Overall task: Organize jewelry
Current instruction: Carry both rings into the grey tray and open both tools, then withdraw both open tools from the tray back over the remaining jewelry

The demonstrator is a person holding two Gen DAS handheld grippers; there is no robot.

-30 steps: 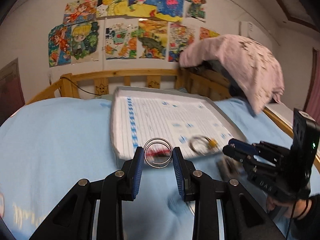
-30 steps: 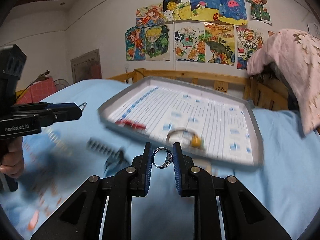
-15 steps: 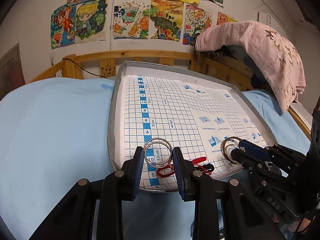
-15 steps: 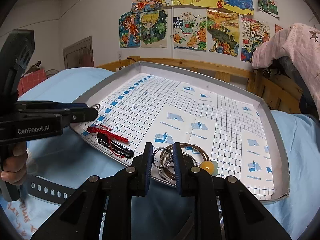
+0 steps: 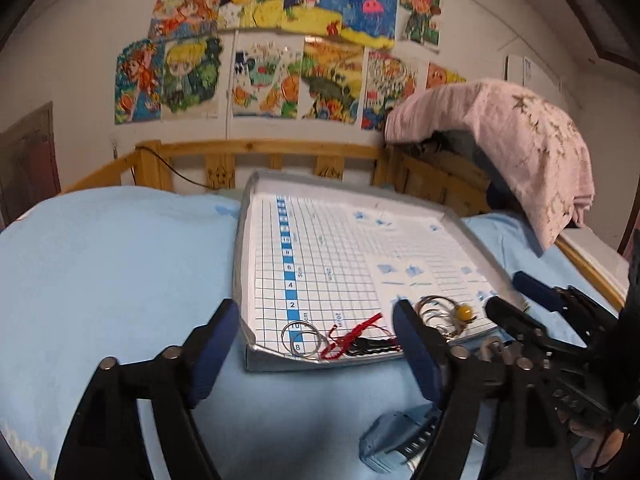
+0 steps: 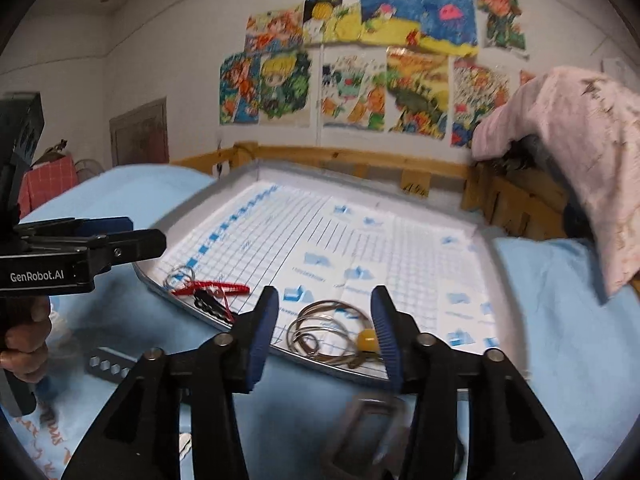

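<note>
Both tools gape, holding nothing. Watch (image 5: 400, 434) lies on bed just short of tray (image 5: 280, 358) near edge, under right tool (image 6: 324, 330); left tool (image 5: 316, 350) close too.

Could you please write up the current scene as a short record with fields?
surface: blue bed sheet
tray: on the sheet, grid-lined
in tray: silver rings, red cord, wire bangle with yellow bead
left tool: open, empty
right tool: open, empty, just before the bangle
off tray: watch on the sheet
</note>
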